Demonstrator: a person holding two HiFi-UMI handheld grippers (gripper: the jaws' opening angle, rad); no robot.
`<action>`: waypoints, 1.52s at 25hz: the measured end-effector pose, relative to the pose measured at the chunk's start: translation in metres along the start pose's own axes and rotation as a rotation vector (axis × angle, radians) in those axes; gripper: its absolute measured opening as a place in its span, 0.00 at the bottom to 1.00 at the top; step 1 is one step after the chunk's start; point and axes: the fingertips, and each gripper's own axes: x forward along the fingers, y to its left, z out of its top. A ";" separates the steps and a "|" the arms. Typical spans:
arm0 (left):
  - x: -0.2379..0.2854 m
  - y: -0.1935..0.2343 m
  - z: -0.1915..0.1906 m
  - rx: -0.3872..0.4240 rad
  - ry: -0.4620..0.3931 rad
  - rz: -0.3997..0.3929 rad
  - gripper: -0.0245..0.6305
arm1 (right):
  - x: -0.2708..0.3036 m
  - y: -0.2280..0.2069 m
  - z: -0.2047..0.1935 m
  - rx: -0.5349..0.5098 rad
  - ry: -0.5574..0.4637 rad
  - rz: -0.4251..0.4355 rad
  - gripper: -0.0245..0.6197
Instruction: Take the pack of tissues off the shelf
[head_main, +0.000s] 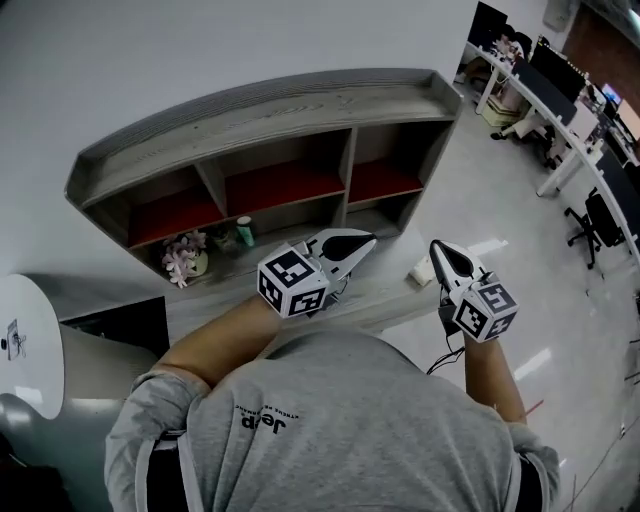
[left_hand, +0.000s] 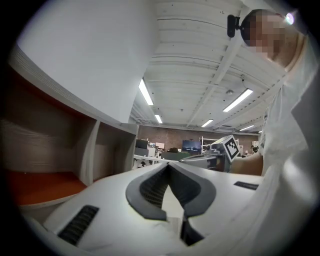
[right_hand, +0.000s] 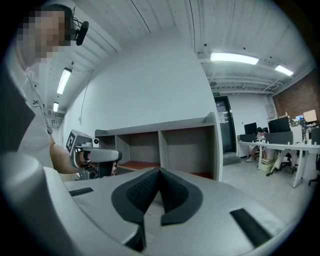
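Firstly, head view: shelf (head_main: 300, 100), red-floored compartments, against the wall. My left gripper (head_main: 368, 240) and right gripper (head_main: 437, 247) are raised before its lower ledge, fingers pressed together and holding nothing, apparently poised to reach. Small white packet (head_main: 421, 272) at the ledge's right end, just beside my right gripper; I take it for the pack of tissues, not yet lifted. Flowers (head_main: 183, 257) and green cup (head_main: 244, 232) stand on the lower level leftward, well apart, no obstacle. Left gripper view: fingers closed, empty; packet unseen. Right gripper view: fingers shut tip to tip, empty; desks (right_hand: 272, 146) rightward. Both must part before any grasp.
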 end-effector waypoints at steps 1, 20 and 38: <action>-0.010 0.003 0.000 -0.001 0.001 0.012 0.05 | 0.006 0.006 0.002 0.000 -0.005 0.005 0.03; -0.107 0.000 -0.007 -0.027 0.027 -0.104 0.05 | 0.002 0.108 -0.017 0.035 -0.018 -0.113 0.05; -0.201 -0.047 -0.024 -0.067 0.069 -0.259 0.05 | -0.031 0.228 -0.048 0.077 -0.018 -0.225 0.05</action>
